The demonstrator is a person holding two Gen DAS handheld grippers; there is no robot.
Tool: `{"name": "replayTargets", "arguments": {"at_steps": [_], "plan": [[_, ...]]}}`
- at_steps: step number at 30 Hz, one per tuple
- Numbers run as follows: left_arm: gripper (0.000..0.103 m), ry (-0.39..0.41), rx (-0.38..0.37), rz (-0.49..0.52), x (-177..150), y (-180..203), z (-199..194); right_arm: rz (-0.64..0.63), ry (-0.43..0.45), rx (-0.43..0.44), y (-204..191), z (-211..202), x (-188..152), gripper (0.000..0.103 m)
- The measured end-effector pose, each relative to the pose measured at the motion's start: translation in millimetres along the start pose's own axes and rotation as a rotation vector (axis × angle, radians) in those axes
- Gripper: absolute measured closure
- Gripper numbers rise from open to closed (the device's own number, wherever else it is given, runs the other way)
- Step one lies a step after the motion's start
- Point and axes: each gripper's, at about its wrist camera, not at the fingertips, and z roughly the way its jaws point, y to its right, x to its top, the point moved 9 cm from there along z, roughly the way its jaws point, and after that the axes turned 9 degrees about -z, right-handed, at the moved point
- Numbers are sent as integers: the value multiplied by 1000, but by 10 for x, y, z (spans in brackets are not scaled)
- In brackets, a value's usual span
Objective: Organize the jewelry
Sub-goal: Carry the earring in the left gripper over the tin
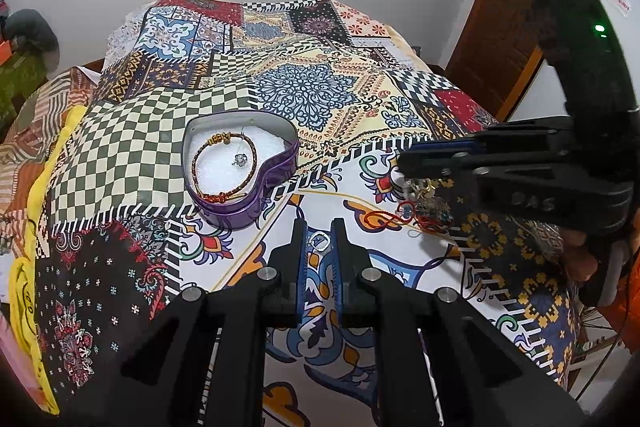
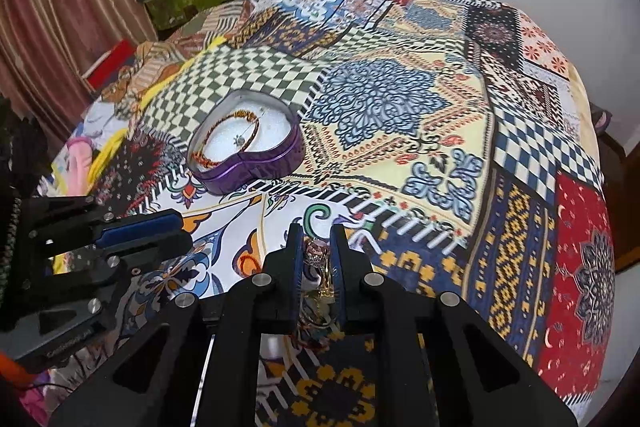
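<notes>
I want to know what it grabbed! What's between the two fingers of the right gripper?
A small sparkly ring sits pinched in the right gripper, lifted from the jewelry pile; the right wrist view shows it best.

The bedspread (image 1: 168, 131) is lying as soft matt printed cloth, slightly creased. The heart-shaped tin (image 1: 248, 205) is showing glossy purple metal outside, dull grey metal inside, over a white grainy foam-like lining. The bracelet (image 1: 224, 163) in it is looking like woven cord. Both grippers, left gripper (image 1: 320, 239) and right gripper (image 2: 318, 247), are showing matt black plastic with shiny metal pins. The door (image 1: 516, 7) is gleaming as varnished wood
</notes>
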Motion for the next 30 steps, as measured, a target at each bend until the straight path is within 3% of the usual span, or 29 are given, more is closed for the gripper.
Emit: {"name": "replayTargets", "arguments": {"at_steps": [17,30], "plan": [[93,53,24,5,133,15,-205,75,104,-24,203,-497,110,91],[93,105,79,-21,448,-349,-251,51,134,41,-95,-302,538,91]]}}
